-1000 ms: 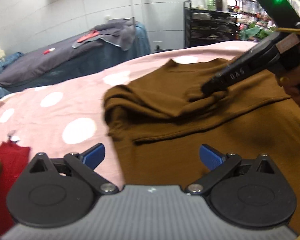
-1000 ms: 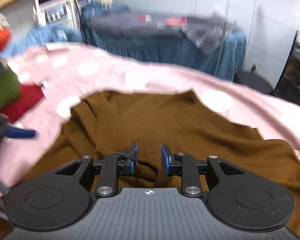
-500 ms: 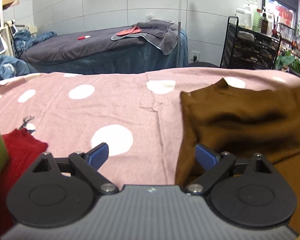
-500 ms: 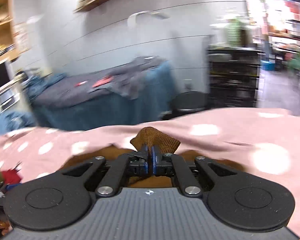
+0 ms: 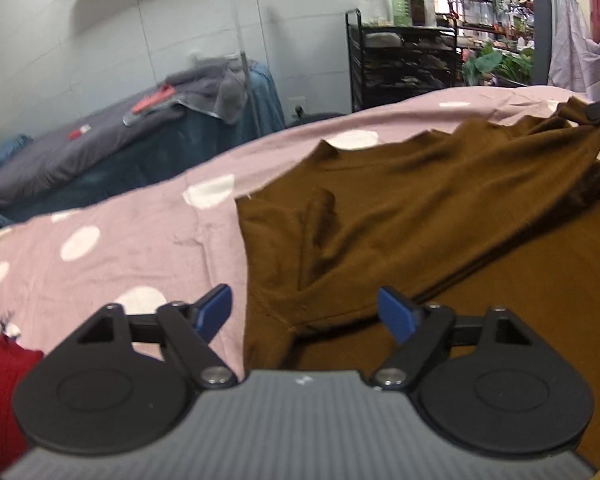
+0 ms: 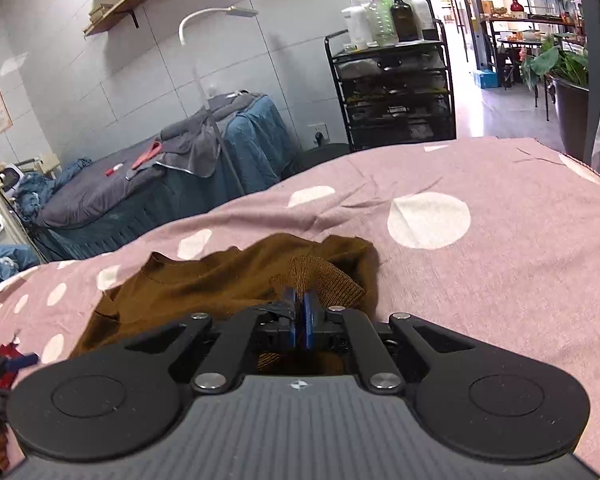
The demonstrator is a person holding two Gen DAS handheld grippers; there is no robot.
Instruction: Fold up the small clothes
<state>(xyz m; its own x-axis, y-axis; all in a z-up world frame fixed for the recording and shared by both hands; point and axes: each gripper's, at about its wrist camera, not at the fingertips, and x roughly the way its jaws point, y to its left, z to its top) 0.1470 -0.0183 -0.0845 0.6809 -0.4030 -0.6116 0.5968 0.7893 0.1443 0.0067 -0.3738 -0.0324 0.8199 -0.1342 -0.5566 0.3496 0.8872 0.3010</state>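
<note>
1. Brown sweater (image 5: 440,216) lies on the pink dotted bedspread (image 5: 120,240); we've got its sleeve stretched toward the far right, cuff (image 6: 324,280) at that end.
2. R gripper (image 6: 300,316) is clamped on the cuff.
3. L gripper (image 5: 304,312) has just been closing; side hem sits between the pads, not pinched yet. It's nearer the body, so we judge it pins/grabs there.
</note>
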